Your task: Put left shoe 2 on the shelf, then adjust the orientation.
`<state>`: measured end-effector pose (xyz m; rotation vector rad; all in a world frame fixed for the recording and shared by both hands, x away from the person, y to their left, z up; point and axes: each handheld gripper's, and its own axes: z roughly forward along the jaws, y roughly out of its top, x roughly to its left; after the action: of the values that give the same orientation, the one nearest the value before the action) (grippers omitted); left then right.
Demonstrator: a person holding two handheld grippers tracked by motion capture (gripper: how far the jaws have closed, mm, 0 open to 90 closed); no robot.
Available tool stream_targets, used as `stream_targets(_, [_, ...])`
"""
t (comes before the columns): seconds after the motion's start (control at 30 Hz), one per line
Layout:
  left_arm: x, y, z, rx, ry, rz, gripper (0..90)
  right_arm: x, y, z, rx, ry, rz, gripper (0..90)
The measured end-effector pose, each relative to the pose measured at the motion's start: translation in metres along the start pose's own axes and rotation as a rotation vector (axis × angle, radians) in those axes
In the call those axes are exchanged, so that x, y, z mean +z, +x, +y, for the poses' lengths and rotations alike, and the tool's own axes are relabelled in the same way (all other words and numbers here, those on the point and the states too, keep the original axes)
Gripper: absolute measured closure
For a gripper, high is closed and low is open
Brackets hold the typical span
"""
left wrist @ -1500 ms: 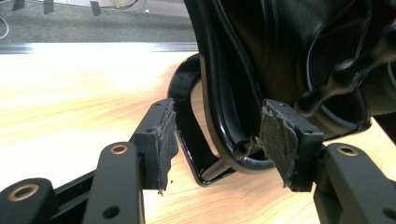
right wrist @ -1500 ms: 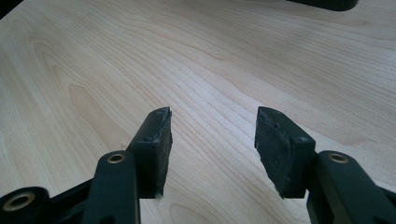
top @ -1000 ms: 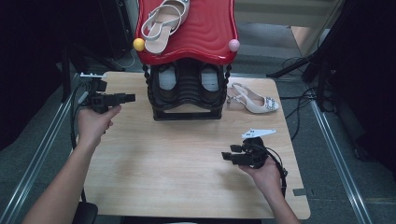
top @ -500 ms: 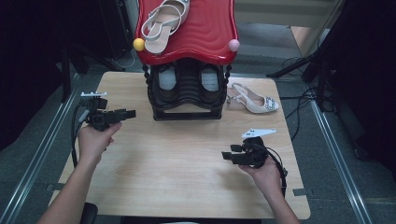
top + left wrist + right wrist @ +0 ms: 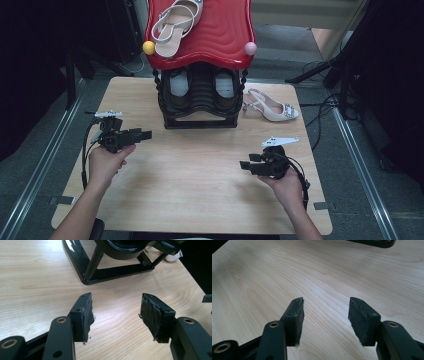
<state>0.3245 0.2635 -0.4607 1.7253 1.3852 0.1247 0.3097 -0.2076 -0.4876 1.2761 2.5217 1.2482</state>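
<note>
Surroundings: dark room, grey floor lying around a light wooden bench (image 5: pixel 200 200), with metal rails running along the floor on both sides and black cables trailing on the floor at the right.
Shoe rack: black rack (image 5: pixel 199 97) standing at the far middle of the bench, carrying a red wavy top shelf (image 5: pixel 220 35) with a yellow ball (image 5: pixel 148 47) at its near left corner and a pink ball (image 5: pixel 250 48) at its near right corner.
On the shelf: cream strappy sandal (image 5: pixel 176 25) lying on the left part of the red shelf, just beside the yellow ball.
Inside the rack: two pale shoes sitting side by side on the lower tier, partly hidden.
Beside the rack: white slingback heel (image 5: pixel 272 106) lying on the bench just right of the rack, toe pointing right.
Left claw: left claw (image 5: pixel 145 134) hovering over the left side of the bench, near the rack's near left corner, pointing right; in the left gripper view the left claw (image 5: pixel 116 312) is standing wide open, gripping nothing, with the rack's black base frame (image 5: pixel 105 272) lying ahead.
Right claw: right claw (image 5: pixel 245 164) hovering over the near right part of the bench, pointing left, well apart from the heel; in the right gripper view the right claw (image 5: pixel 325 312) is standing wide open and empty over bare wood.
Hands: left hand (image 5: pixel 105 165) and right hand (image 5: pixel 287 185) coming in from the near edge, each wrapping around its tool.
</note>
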Motion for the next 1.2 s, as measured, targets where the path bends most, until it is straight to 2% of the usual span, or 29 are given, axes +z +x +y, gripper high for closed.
stream_targets(0.13, [0.001, 0.002, -0.001, 0.000, 0.002, -0.009, 42.9, -0.001, -0.003, 0.000, 0.002, -0.006, -0.003, 47.7])
stream_targets(0.27, [0.000, 0.004, -0.001, 0.007, 0.004, 0.017, 42.9, -0.003, -0.004, 0.000, 0.009, -0.011, -0.008, 47.9])
stream_targets(0.33, [0.000, 0.006, -0.001, -0.010, 0.001, -0.007, 42.8, -0.004, -0.005, 0.000, 0.015, -0.011, -0.010, 48.0])
stream_targets(0.4, [0.000, 0.007, -0.001, -0.011, -0.012, -0.003, 42.9, -0.004, -0.007, 0.000, 0.013, -0.015, -0.012, 49.0])
stream_targets(0.57, [0.000, 0.008, -0.001, -0.005, -0.001, -0.011, 42.9, -0.007, -0.009, 0.000, 0.023, -0.021, -0.016, 54.8])
stream_targets(0.63, [0.001, 0.007, -0.001, -0.006, 0.001, -0.018, 42.9, -0.007, -0.011, 0.000, 0.019, -0.018, -0.028, 63.5])
stream_targets(0.7, [0.002, 0.007, -0.001, 0.001, 0.003, -0.017, 42.9, -0.007, -0.017, 0.000, 0.022, -0.013, -0.045, 76.4])
stream_targets(0.73, [0.002, 0.007, -0.001, 0.003, 0.003, -0.017, 43.0, -0.007, -0.026, 0.001, 0.061, -0.015, -0.053, 84.8])
stream_targets(0.77, [0.002, 0.006, -0.001, 0.002, -0.001, -0.020, 43.0, -0.007, -0.026, 0.001, 0.061, -0.015, -0.053, 84.8])
stream_targets(0.83, [0.002, 0.006, -0.001, -0.001, -0.004, -0.023, 43.0, -0.008, -0.035, 0.002, 0.099, -0.037, -0.058, 89.5])
stream_targets(0.97, [0.002, 0.007, -0.001, 0.002, 0.001, -0.024, 43.0, -0.013, -0.048, 0.011, 0.126, -0.060, -0.105, 90.0])
stream_targets(1.07, [0.003, 0.007, -0.001, 0.001, 0.006, -0.034, 43.1, -0.015, -0.057, 0.018, 0.151, -0.074, -0.121, 90.0])
stream_targets(1.2, [0.003, 0.006, -0.001, 0.005, 0.001, -0.041, 43.1, -0.009, -0.072, 0.031, 0.176, -0.073, -0.150, 90.0])
